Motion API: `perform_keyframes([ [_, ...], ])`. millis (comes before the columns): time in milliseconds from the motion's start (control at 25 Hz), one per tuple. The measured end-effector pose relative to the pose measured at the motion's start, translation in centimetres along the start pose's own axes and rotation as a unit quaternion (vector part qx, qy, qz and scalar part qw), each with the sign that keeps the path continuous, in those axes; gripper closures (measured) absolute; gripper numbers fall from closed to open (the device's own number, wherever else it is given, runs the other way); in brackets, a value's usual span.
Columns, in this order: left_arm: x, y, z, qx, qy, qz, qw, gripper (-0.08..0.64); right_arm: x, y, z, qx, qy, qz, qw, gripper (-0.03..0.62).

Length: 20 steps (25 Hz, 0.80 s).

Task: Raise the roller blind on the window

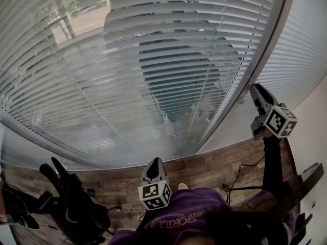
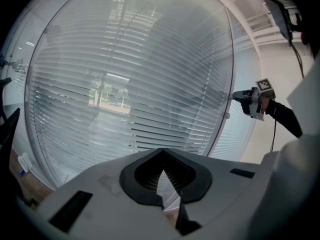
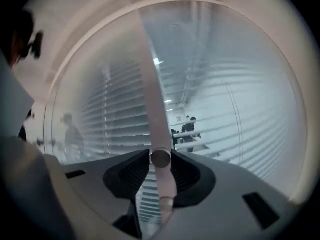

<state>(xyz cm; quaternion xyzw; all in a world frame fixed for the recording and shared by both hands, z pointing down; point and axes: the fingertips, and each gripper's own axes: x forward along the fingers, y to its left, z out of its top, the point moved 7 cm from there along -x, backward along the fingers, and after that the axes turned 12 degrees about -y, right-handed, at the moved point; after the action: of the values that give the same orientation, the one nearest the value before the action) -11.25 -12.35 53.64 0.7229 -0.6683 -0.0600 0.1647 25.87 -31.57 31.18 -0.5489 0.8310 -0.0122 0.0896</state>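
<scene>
Facing slatted blind (image 1: 153, 60), wood-plank floor (image 1: 214, 168) below, pale wall (image 1: 318, 137) at right

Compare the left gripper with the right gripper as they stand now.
The right gripper is closed on a round knob on the window frame; the left gripper holds nothing, its jaw tips together. The right gripper is raised to the frame beside the blind; the left gripper sits lower, near the person's purple top. Both are the same two-jaw build.
</scene>
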Motion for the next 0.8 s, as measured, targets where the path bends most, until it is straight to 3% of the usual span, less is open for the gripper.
perform_keyframes([
  [40, 0.0, 0.1, -0.1, 0.001, 0.000, -0.001, 1.0000, 0.558, 0.0, 0.5, 0.0, -0.087, 0.008, 0.000, 0.996, 0.476],
  [80, 0.1, 0.1, -0.1, 0.001, 0.000, -0.002, 1.0000, 0.558, 0.0, 1.1, 0.1, -0.169, 0.015, 0.000, 0.985, 0.476],
  [160, 0.1, 0.3, 0.0, 0.002, 0.000, -0.003, 1.0000, 0.558, 0.5, 2.3, 0.1, -0.291, 0.028, 0.001, 0.956, 0.476],
  [320, 0.2, 0.4, 0.1, 0.001, -0.001, -0.001, 1.0000, 0.558, 1.2, 3.5, 0.0, -0.407, 0.056, 0.003, 0.912, 0.476],
  [400, 0.2, 0.4, 0.0, 0.001, 0.000, 0.000, 1.0000, 0.558, 1.2, 3.6, 0.0, -0.420, 0.060, -0.002, 0.906, 0.476],
  [440, 0.2, 0.3, 0.0, 0.001, -0.001, 0.000, 1.0000, 0.558, 1.2, 3.5, 0.0, -0.409, 0.058, -0.008, 0.911, 0.476],
  [520, 0.2, 0.2, 0.1, 0.001, -0.002, -0.001, 1.0000, 0.558, 1.1, 2.9, 0.2, -0.335, 0.048, -0.021, 0.941, 0.476],
  [600, 0.2, 0.1, 0.1, 0.002, -0.002, -0.001, 1.0000, 0.558, 1.0, 1.6, 0.3, -0.187, 0.030, -0.031, 0.981, 0.476],
  [640, 0.2, 0.1, 0.1, 0.002, -0.002, -0.001, 1.0000, 0.558, 0.8, 1.0, 0.4, -0.101, 0.020, -0.036, 0.994, 0.476],
  [720, 0.2, 0.1, 0.1, 0.002, -0.001, -0.001, 1.0000, 0.558, 0.6, 0.0, 0.5, 0.047, 0.002, -0.047, 0.998, 0.476],
  [800, 0.3, 0.2, 0.1, 0.002, -0.002, -0.001, 1.0000, 0.558, 0.6, -0.6, 0.4, 0.156, -0.011, -0.056, 0.986, 0.476],
])
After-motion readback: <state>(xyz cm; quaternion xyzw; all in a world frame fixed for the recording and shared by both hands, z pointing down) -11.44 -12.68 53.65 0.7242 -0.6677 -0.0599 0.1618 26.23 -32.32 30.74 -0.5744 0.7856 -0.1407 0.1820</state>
